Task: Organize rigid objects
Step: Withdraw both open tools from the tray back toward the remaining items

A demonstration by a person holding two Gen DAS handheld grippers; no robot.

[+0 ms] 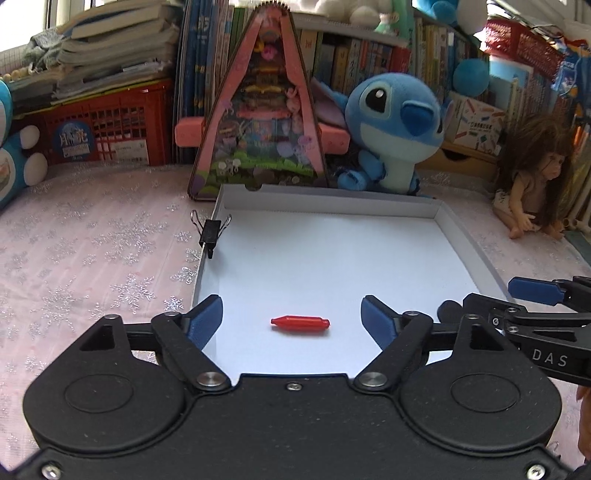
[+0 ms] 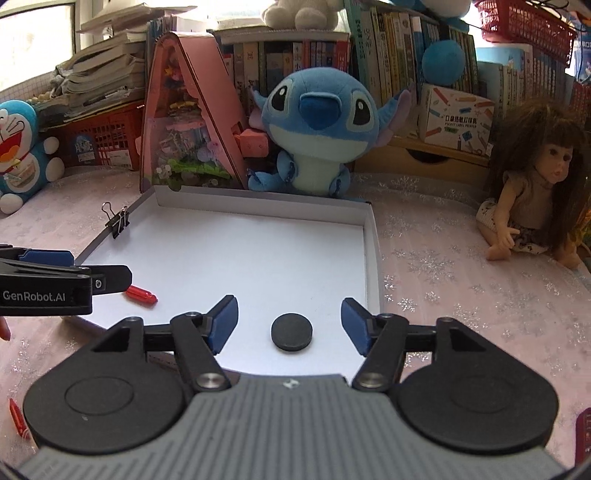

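Lighting: bright daylight, entering from the window [image 1: 22, 22] at upper left and from the upper right behind the bookshelf [image 2: 406, 55]; both corners overexposed. White tray [image 2: 258, 251] floor evenly lit, faintly bluish in the left wrist view; soft short shadow under the black disc [image 2: 291, 331]. Distortion: strong fisheye curvature, dark vignette in the corners. Focus: centre sharp; Stitch plush [image 1: 391, 122] slightly soft; edges smeared.
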